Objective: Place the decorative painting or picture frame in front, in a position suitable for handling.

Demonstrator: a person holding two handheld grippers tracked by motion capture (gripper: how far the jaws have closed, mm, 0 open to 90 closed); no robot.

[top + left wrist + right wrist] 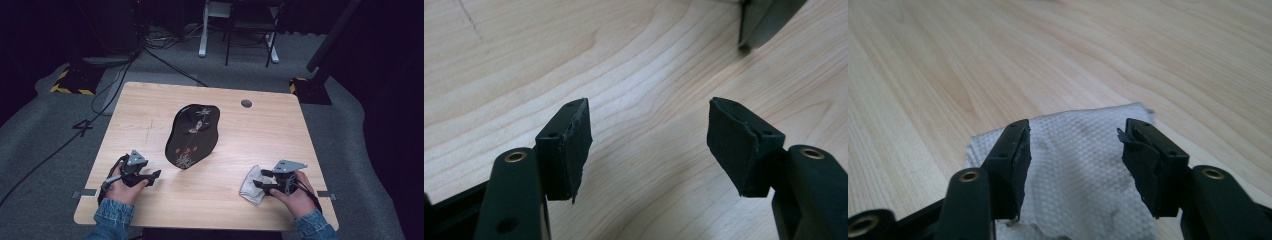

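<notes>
Tray (769, 20) cut off at edge

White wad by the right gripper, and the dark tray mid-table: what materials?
White wad: looks like paper towel, matte, embossed dimple grid, greyish smudges. Dark tray: probably lacquered wood or plastic, glossy black with a painted floral motif; which one, the look leaves open.
</notes>
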